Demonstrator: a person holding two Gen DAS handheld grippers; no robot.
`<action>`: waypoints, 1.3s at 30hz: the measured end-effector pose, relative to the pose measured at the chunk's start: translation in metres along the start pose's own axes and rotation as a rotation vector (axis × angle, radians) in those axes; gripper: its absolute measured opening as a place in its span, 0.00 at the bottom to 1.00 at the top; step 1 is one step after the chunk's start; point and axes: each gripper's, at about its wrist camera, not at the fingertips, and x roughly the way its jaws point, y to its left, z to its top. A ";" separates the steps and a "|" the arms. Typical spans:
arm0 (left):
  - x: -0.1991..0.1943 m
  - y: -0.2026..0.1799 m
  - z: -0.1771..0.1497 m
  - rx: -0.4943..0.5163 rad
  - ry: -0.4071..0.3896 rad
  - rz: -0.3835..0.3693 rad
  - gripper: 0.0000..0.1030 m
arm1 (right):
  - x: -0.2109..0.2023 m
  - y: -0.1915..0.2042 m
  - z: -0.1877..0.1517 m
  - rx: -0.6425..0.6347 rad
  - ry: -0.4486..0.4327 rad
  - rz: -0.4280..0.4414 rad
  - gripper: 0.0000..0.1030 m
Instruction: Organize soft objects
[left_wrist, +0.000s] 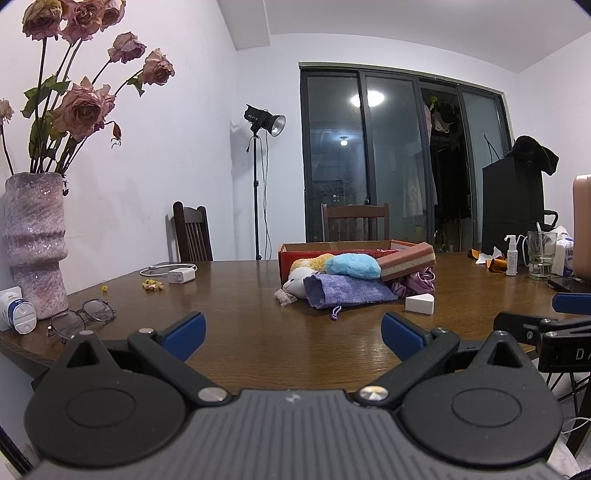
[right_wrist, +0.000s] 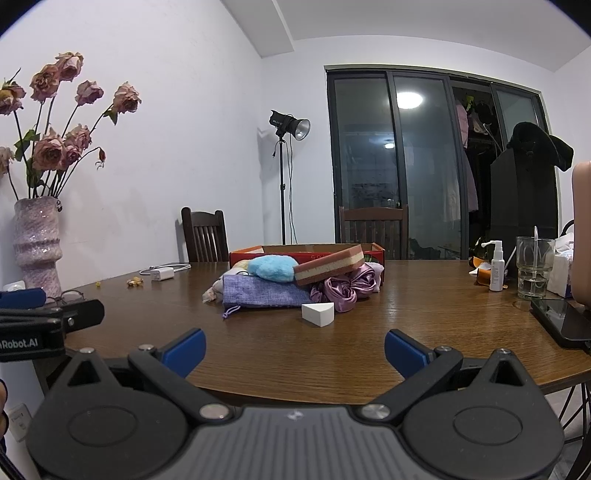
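Wooden table (right_wrist: 424, 332) | white walls, dark glass doors (right_wrist: 424, 158) | both grippers' jaws spread wide, empty

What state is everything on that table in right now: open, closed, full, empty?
left gripper: open, empty
right gripper: open, empty
red box: open-topped, contents hidden
purple drawstring pouch: lying flat
layered sponge: tilted atop pile
white wedge sponge: alone on table
glass: upright, partly filled

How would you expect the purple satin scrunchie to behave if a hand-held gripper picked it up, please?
The scrunchie looks glossy, so it may slip between the pads. Its loose folds suggest it is floppy and would sag and squash. It leans against the sponge, which might shift when it goes.
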 end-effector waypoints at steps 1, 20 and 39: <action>0.000 0.000 0.000 0.000 0.002 -0.001 1.00 | 0.000 0.000 0.000 0.000 -0.001 0.000 1.00; 0.000 0.001 -0.001 -0.006 0.008 -0.009 1.00 | 0.000 -0.001 0.000 0.002 0.000 0.001 1.00; 0.104 0.001 0.049 -0.095 0.057 -0.107 1.00 | 0.084 -0.079 0.057 0.225 0.101 0.077 1.00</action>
